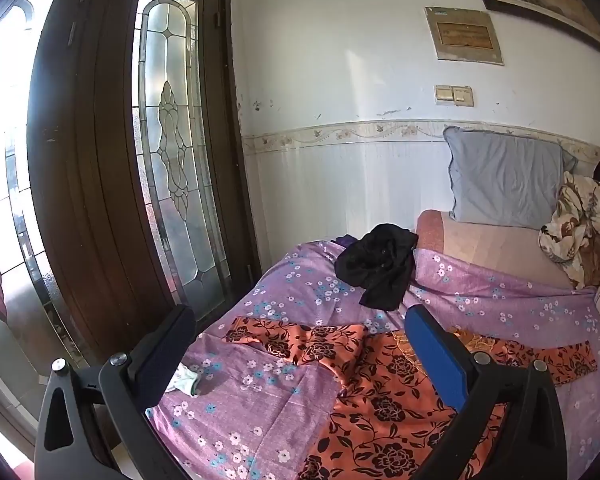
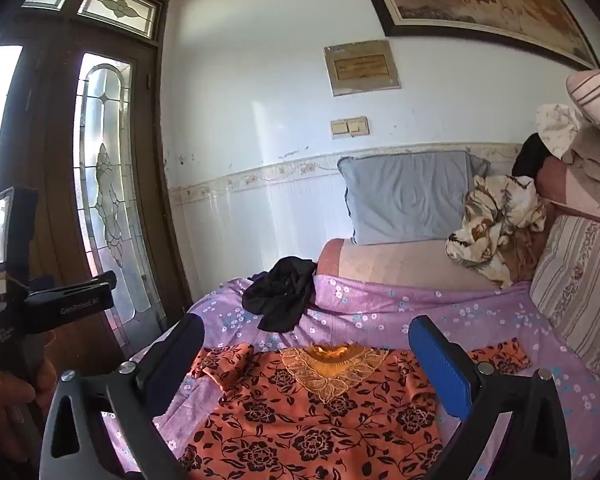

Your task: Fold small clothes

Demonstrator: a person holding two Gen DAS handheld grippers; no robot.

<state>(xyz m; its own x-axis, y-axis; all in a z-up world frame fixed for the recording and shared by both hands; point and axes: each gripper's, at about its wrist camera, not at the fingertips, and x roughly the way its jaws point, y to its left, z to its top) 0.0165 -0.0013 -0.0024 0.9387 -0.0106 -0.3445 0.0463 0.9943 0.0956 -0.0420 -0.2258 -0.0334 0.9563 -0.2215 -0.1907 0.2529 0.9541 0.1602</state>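
Our left gripper [image 1: 300,324] stands with its jaws at full spread and nothing between the pads; it hangs above the bed, apart from the cloth. Our right gripper [image 2: 306,334] is the same: jaws wide, nothing held, clear of the fabric beneath.

Under both lies the orange top [image 2: 320,408], spread flat on the purple sheet [image 1: 260,400] with its lace collar [image 2: 332,364] toward the far side. In the right view the collar sits between our jaws. The left sleeve [image 2: 228,364] is bunched and folded back on itself near our left finger; the right sleeve [image 2: 500,356] runs out flat past our right finger. In the left view the left sleeve [image 1: 296,338] reaches out flat across the sheet, and its edge lies well in from the bed's side.

Bare sheet shows on both sides of the top, more of it to the left. A small pale scrap [image 1: 184,378] lies on the sheet just beside our left finger. Beyond the collar a black garment [image 1: 380,268] sits heaped, apart from the top, with a strip of open sheet between. Behind that is a pink bolster [image 2: 400,264], a grey pillow [image 2: 408,196] against the wall, and a crumpled patterned cloth [image 2: 496,220]. A striped cushion [image 2: 580,276] bounds the right side; the door [image 1: 112,160] stands close along the left. The left hand [image 2: 16,400] shows at the right view's edge, round its handle.
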